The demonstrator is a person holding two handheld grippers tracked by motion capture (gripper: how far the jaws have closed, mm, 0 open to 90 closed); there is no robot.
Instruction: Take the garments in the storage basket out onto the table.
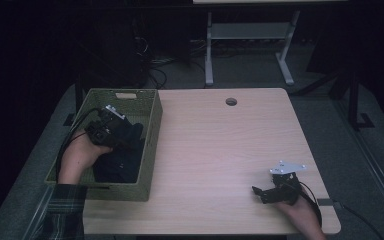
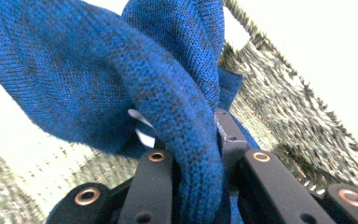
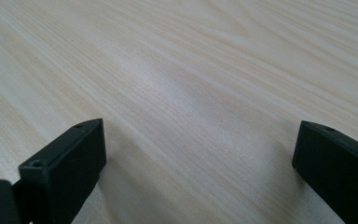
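A blue knit cloth [image 2: 121, 84] is bunched between the jaws of my left gripper [image 2: 205, 156], which is shut on a thick fold of it. In the high view the left gripper [image 1: 125, 134] is inside the green woven basket [image 1: 152, 145] at the table's left, above the dark heap of cloth [image 1: 122, 162]. The fabric hangs from the jaws a little above the basket's floor. My right gripper [image 1: 260, 192] rests near the front right of the table, and its jaws [image 3: 198, 154] stand wide open over bare wood with nothing between them.
The basket's woven wall [image 2: 284, 107] rises close behind the held cloth. The light wooden table [image 1: 220, 145] has a round cable hole [image 1: 231, 101] at the back. A white desk frame [image 1: 250, 45] stands on the floor beyond the table.
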